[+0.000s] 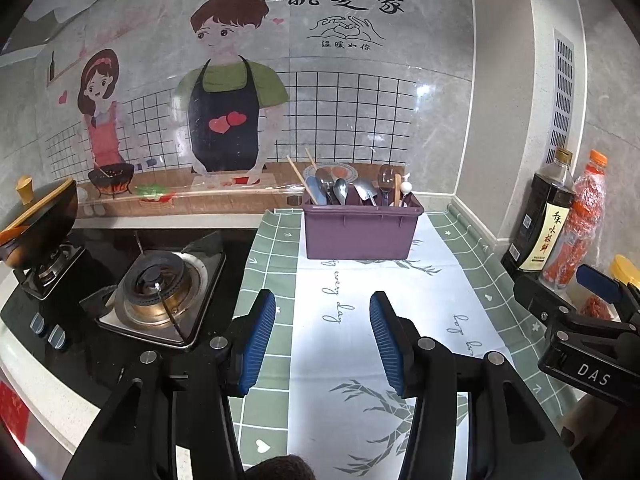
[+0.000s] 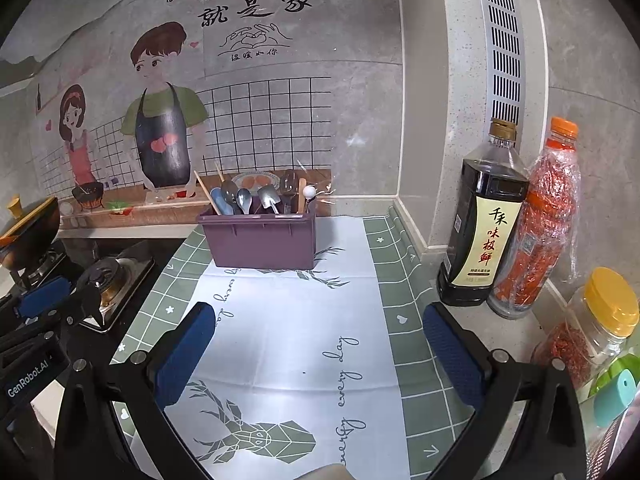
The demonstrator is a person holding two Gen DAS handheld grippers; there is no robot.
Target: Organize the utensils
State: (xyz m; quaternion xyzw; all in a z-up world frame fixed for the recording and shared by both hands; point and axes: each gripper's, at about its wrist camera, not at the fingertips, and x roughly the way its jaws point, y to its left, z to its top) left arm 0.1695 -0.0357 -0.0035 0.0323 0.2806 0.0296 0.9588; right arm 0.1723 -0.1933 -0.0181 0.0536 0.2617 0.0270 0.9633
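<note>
Left wrist view: left hand-held gripper spread wide and empty, low over the patterned mat on the worktop. Purple bin at the far end of the mat, utensils standing inside, handles down. Gas stove on the left, right hand-held gripper near the bottles.

Right wrist view: right hand-held gripper spread too, holding nothing. Soy sauce bottle and chili jar on the right. Possibly all utensils already collected; nothing loose visible on the mat. Best to approach the bin straight, pinch one handle only, lift vertically, avoid tipping the bin.
</note>
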